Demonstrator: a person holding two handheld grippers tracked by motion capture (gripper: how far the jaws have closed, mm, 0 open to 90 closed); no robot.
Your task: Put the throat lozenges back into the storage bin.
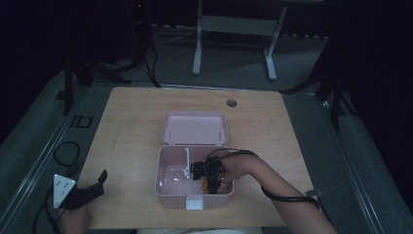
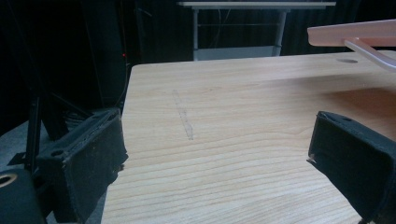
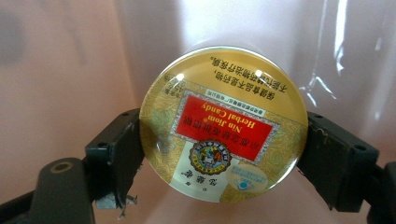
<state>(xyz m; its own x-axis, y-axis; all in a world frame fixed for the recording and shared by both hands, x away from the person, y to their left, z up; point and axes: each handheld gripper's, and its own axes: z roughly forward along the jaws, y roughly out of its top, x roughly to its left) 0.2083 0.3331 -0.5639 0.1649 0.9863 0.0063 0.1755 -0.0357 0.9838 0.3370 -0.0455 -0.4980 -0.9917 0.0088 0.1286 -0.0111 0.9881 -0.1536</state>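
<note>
Jaws of the right gripper [image 3: 219,154] are clamped on a round candy tin [image 3: 223,123] (label inverted) inside the pink box [image 1: 163,183]; the left gripper [image 1: 90,187], at the table's [image 1: 126,122] front-left corner, is spread open.

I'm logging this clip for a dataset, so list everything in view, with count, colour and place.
Table: one, light wood, centre of the high view, with a round grommet hole near its far edge.
Storage box: one, pale pink, near the table's front edge, with an inner divider and a front latch.
Box lid: one, pale pink, open, lying flat behind the box.
Candy tin: one, round, gold with a red label, inside the box's right part, between the right gripper's jaws.
Desk frame: one, white-legged, on the floor beyond the table.
Floor cables: several, black, far left.
Left gripper: black, jaws apart, at the table's front-left corner.
Right gripper: black, inside the box, closed on the tin.
</note>
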